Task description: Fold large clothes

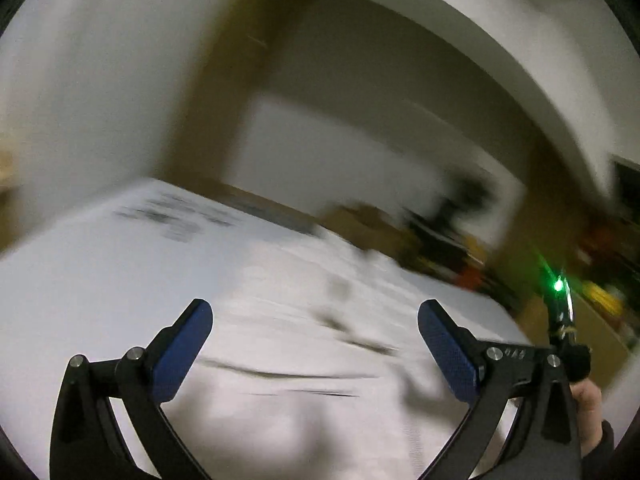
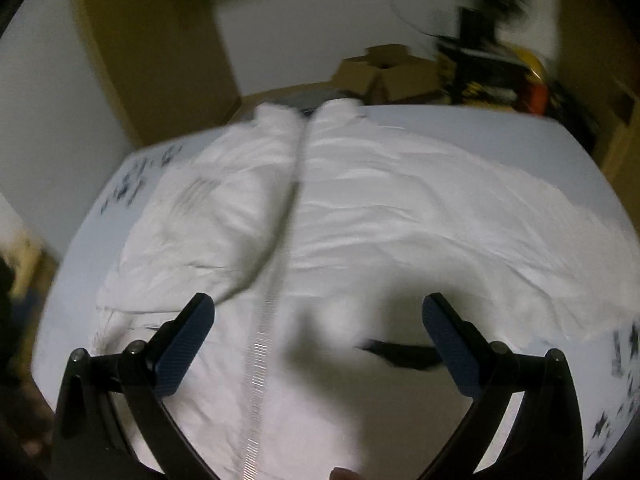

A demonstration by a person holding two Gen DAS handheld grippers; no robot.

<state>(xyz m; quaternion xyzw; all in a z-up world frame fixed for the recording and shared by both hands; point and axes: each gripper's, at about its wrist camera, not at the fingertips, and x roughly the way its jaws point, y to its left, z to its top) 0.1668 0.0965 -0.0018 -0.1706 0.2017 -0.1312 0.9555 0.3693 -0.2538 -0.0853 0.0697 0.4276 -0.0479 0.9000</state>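
From where I stood, the left gripper (image 1: 315,314) hung over the near part of the bed with its blue-padded fingers (image 1: 188,344) spread wide and nothing between them. Its view was smeared with motion, so only the broad shapes came through: pale fabric under the fingers, a few dark creases across it, and a patch of dark print on the sheet (image 1: 80,264) farther back to the left. At the right edge of that view a small green light (image 1: 557,285) glowed on a black device, and a bit of the person's hand (image 1: 588,400) showed beside the gripper frame.

The white garment (image 2: 360,216) lay spread flat across the pale blue sheet (image 2: 480,128) of the bed, reaching from the near edge almost to the far one. A zipper (image 2: 262,340) ran lengthwise down its middle, with one panel bunched and wrinkled to the left of it and a wider, smoother panel to the right. A small dark strip (image 2: 396,350) lay on the cloth near the right finger; I could not tell what it was.

The right gripper (image 2: 319,314) hovered above the garment's near end, fingers (image 2: 452,344) wide apart, grasping nothing. Beyond the bed sat a cardboard box (image 2: 384,70), with blurred dark and yellow clutter (image 2: 492,64) to its right.
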